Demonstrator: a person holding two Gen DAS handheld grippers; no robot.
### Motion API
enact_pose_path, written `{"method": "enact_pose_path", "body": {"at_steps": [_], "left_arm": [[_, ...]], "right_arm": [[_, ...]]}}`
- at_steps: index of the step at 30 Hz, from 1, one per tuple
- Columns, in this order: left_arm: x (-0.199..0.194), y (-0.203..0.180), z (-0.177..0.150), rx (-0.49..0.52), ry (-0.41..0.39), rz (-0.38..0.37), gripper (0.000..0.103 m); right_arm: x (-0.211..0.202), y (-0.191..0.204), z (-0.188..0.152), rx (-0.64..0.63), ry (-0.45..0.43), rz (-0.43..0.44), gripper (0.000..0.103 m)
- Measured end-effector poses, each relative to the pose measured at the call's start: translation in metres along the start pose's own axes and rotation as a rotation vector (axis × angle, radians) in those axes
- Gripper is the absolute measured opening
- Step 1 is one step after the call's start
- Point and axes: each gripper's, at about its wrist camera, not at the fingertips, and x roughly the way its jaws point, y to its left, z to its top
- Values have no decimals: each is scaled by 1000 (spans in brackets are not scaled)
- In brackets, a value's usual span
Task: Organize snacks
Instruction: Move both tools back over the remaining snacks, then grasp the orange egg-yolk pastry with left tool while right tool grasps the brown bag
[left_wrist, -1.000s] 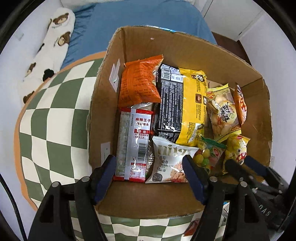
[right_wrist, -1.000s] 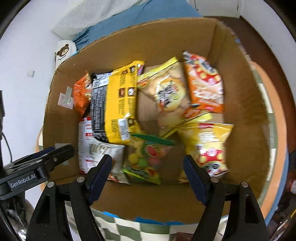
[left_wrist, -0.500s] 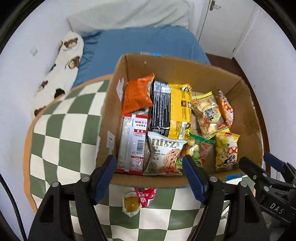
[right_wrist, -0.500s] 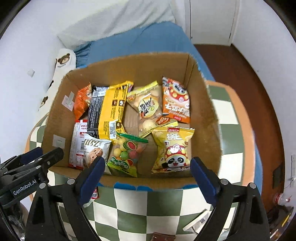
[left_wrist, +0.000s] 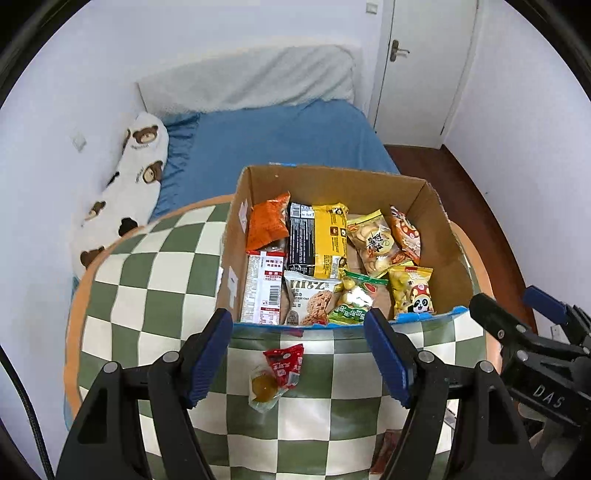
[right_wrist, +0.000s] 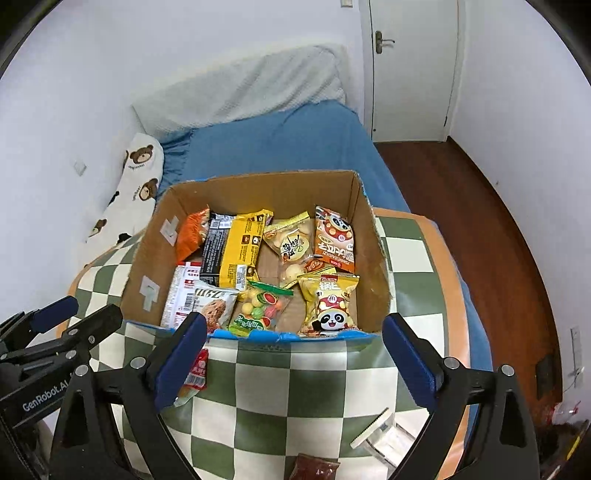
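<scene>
An open cardboard box (left_wrist: 439, 236) (right_wrist: 369, 243) holds several snack packets, among them an orange bag (left_wrist: 267, 225), a black-and-yellow pack (left_wrist: 317, 236), a panda bag (right_wrist: 330, 302) and a fruit-candy bag (right_wrist: 260, 310). It stands on a green-and-white checked cushion (left_wrist: 155, 280). A small red-and-clear packet (left_wrist: 279, 371) (right_wrist: 195, 373) lies on the cushion in front of the box. My left gripper (left_wrist: 299, 354) is open and empty above that packet. My right gripper (right_wrist: 291, 365) is open and empty in front of the box.
A dark red packet (right_wrist: 314, 467) and a clear plastic piece (right_wrist: 384, 434) lie on the cushion's near edge. A blue bed (left_wrist: 280, 136), a bear-print pillow (left_wrist: 125, 188), white walls, a door (left_wrist: 421, 62) and wooden floor (right_wrist: 480, 229) surround the cushion.
Both grippers have pulled back and up from the box; it looks smaller now. The cushion in front of it, the red packet and the room have come into view.
</scene>
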Motion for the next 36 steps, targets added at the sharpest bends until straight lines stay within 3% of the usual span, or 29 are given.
{"method": "enact_pose_path", "body": {"at_steps": [7, 12, 16, 22, 27, 30, 34, 36], "left_arm": [[-31, 2, -13, -7, -51, -12, 72], [-29, 11, -37, -17, -15, -2, 72], [0, 24, -76, -6, 69, 75, 72], [62, 54, -135, -14, 259, 149, 72], [93, 62, -151, 55, 320, 185, 72], [109, 59, -146, 132, 327, 199, 72], [130, 50, -132, 226, 343, 192, 72], [143, 41, -127, 286, 355, 192, 72]], "right_arm": [[-38, 2, -13, 10, -39, 20, 98], [-36, -5, -41, 57, 33, 59, 100], [1, -24, -89, 129, 188, 68, 100], [89, -55, -191, 279, 503, 57, 100], [133, -62, -252, 352, 659, 35, 99], [144, -59, -271, 367, 685, 16, 93], [141, -49, -271, 314, 636, -16, 62], [140, -45, -268, 299, 626, -14, 58]]}}
